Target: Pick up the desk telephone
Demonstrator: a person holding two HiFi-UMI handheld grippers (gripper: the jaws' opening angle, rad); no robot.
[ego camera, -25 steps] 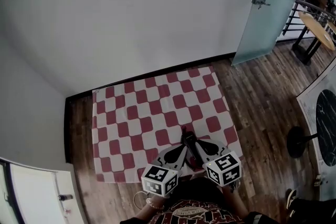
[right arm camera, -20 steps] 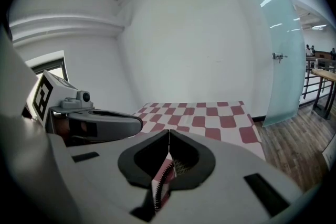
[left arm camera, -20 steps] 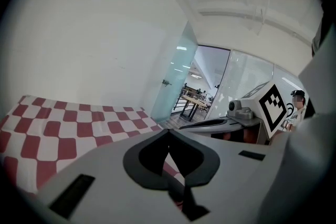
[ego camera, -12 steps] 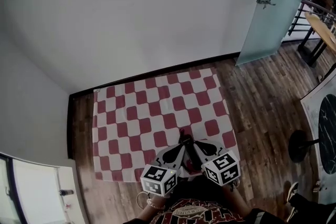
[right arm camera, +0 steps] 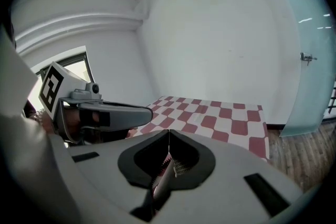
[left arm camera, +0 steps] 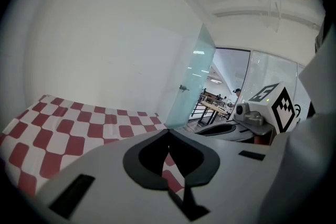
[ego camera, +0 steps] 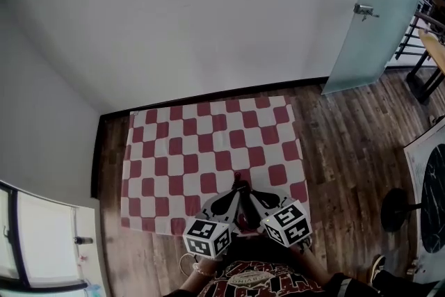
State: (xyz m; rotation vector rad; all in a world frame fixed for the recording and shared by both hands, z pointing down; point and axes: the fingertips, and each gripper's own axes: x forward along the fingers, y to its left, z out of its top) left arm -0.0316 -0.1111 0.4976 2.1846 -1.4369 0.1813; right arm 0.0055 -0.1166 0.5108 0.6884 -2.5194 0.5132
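The left tongs (left arm camera: 168, 134) and right tongs (right arm camera: 168, 134) are both pressed together at the tips with nothing pinched in them. They sit side by side (tips nearly touching each other) over the near edge of a red-and-white checked cloth (ego camera: 208, 142). The cloth lies flat against the foot of a white wall (ego camera: 208, 24), with wooden floor (ego camera: 348, 142) to its right and a frosted glass door (ego camera: 379, 17) beyond. The telephone shows in none of the views.
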